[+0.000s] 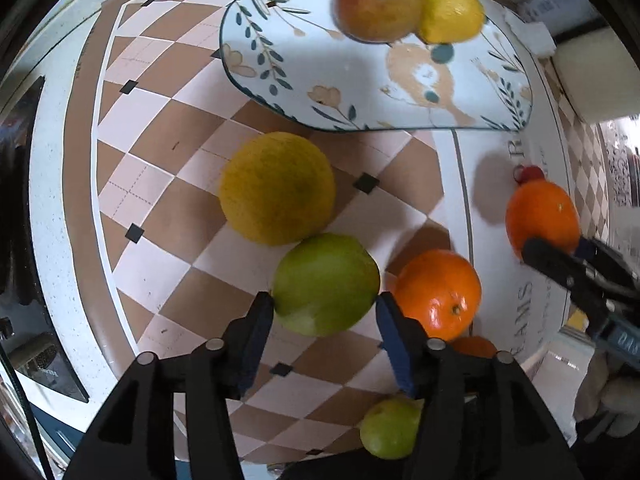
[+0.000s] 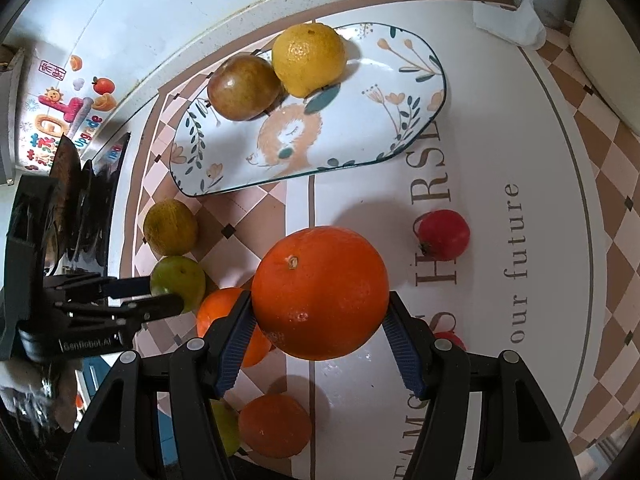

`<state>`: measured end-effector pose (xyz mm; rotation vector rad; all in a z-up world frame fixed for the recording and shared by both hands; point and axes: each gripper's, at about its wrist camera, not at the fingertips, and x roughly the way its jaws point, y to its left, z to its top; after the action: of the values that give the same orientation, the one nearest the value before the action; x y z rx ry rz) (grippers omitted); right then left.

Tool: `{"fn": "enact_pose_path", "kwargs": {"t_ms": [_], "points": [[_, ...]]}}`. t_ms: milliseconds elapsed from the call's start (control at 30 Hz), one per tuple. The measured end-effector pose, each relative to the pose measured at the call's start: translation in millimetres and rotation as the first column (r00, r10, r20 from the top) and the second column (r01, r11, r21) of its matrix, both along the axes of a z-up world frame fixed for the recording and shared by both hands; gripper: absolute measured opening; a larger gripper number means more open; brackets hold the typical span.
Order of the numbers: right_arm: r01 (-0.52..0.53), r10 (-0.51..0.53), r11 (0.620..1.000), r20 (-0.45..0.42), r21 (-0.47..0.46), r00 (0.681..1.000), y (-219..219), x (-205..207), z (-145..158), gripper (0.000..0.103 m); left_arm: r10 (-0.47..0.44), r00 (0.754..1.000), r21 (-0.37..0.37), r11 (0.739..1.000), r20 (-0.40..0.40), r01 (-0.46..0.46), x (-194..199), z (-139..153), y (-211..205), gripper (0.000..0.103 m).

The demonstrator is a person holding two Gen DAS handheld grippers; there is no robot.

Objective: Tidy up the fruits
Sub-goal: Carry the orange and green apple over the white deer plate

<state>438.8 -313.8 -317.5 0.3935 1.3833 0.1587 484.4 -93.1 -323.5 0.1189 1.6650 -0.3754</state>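
A floral plate [image 1: 360, 92] [image 2: 360, 128] holds a reddish-brown apple [image 1: 378, 2] [image 2: 244, 88] and a yellow lemon [image 1: 450, 12] [image 2: 308, 60]. My left gripper [image 1: 325, 308] [image 2: 168, 294] is shut on a green apple [image 1: 326, 284] [image 2: 180, 280], lifted above the mat. My right gripper [image 2: 320, 320] [image 1: 556, 244] is shut on a large orange [image 2: 320, 292] [image 1: 542, 214] above the mat. A yellow-green citrus [image 1: 278, 188] [image 2: 170, 226], another orange [image 1: 438, 294] [image 2: 224, 320] and a small red fruit [image 2: 442, 234] lie on the mat.
A third orange [image 2: 274, 424] and a small green fruit [image 1: 390, 432] lie near the mat's front edge. A stove [image 2: 80, 184] stands at the left. White paper [image 2: 508, 20] and a cream container [image 2: 604, 52] sit at the back right.
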Motion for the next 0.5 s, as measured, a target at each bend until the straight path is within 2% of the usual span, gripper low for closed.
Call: {"fn": "enact_pose_path", "kwargs": {"t_ms": [267, 433, 500], "points": [[0.003, -0.003, 1.000, -0.014, 0.002, 1.000, 5.0, -2.0, -8.5, 0.066, -0.071, 0.996, 0.006, 0.997, 0.044, 0.071, 9.7, -8.3, -25.0, 0.054], [0.002, -0.002, 1.000, -0.006, 0.000, 1.000, 7.1, -3.4, -6.4, 0.066, -0.096, 0.990, 0.025, 0.995, 0.103, 0.094, 2.2, -0.9, -37.3, 0.054], [0.007, -0.007, 1.000, 0.000, 0.002, 1.000, 5.1, -4.9, -3.5, 0.066, -0.087, 0.989, 0.005, 0.996, 0.119, 0.087, -1.4, 6.2, -36.8, 0.053]]}}
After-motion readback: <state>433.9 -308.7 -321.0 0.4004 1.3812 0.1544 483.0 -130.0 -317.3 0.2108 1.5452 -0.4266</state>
